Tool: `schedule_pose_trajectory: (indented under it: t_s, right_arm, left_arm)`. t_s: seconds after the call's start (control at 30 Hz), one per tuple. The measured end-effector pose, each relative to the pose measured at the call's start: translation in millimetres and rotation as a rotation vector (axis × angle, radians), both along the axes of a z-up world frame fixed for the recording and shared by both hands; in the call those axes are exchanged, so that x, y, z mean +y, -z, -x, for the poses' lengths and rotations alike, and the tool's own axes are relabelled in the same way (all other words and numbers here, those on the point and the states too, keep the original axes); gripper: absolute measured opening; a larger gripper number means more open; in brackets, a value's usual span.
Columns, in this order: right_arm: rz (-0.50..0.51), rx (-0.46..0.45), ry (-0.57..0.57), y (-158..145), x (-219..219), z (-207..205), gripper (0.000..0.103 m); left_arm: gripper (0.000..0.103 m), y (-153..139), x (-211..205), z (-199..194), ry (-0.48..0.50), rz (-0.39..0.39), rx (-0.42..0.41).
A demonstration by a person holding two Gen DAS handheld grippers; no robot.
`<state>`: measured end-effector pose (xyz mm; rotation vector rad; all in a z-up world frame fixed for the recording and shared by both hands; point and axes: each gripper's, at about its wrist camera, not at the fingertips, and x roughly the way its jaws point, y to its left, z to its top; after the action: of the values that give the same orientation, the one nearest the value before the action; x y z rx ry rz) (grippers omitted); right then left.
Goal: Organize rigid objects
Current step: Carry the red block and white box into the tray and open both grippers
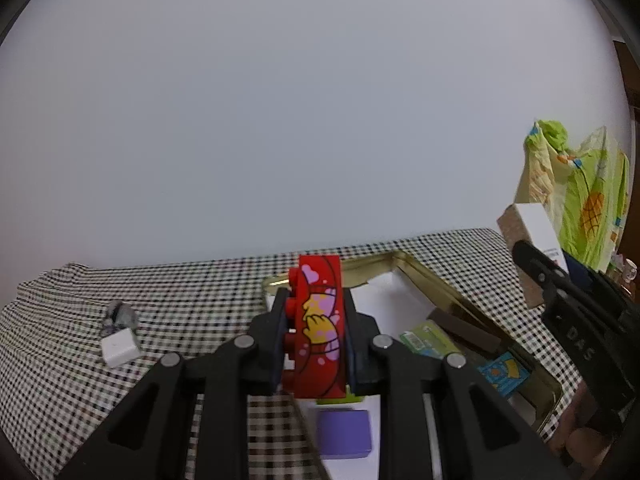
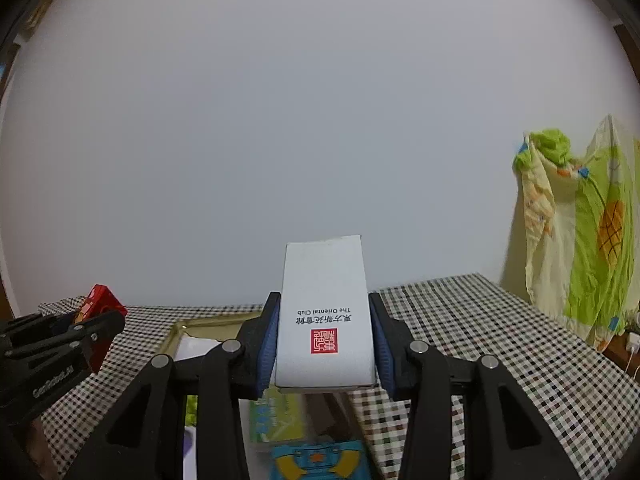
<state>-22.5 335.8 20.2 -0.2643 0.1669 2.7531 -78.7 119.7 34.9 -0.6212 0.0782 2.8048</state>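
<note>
My left gripper [image 1: 315, 334] is shut on a red toy brick [image 1: 320, 320] with pink and yellow print, held above the near end of a gold-rimmed tin tray [image 1: 448, 286]. My right gripper [image 2: 325, 344] is shut on a white box [image 2: 325, 316] with a red seal, held above the tray [image 2: 180, 326]. The right gripper and its box [image 1: 532, 236] show at the right of the left wrist view. The left gripper and red brick [image 2: 100, 300] show at the left of the right wrist view.
In the tray lie a purple block [image 1: 346, 432], a green packet [image 1: 430, 338], a brown bar [image 1: 468, 330] and a blue card [image 1: 502, 372]. On the checked cloth [image 1: 180, 300] at the left lie a white charger [image 1: 119, 346] and a grey lump [image 1: 120, 314]. A green printed cloth [image 2: 588, 232] hangs at the right.
</note>
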Motion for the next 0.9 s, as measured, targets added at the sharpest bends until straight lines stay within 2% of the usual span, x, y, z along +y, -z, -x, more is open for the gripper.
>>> schedule_pose_trajectory:
  t_s: [0.13, 0.43, 0.67, 0.77, 0.9]
  right_arm:
    - [-0.001, -0.048, 0.009, 3, 22, 8, 0.044]
    - [0.006, -0.126, -0.042, 14, 9, 22, 0.044]
    - [0.063, -0.168, -0.108, 19, 8, 26, 0.045]
    - [0.062, -0.204, -0.138, 22, 1, 31, 0.045]
    - [0.059, -0.247, -0.179, 27, -8, 35, 0.045]
  left_arm:
    - [0.022, 3, 9, 1, 0.031, 0.003, -0.026]
    - [0.022, 10, 16, 5, 0.049, 0.011, -0.083]
    - [0.022, 18, 17, 13, 0.013, 0.073, -0.13]
    - [0.022, 21, 13, 17, 0.007, 0.08, -0.164]
    - [0.022, 25, 14, 19, -0.015, 0.133, -0.184]
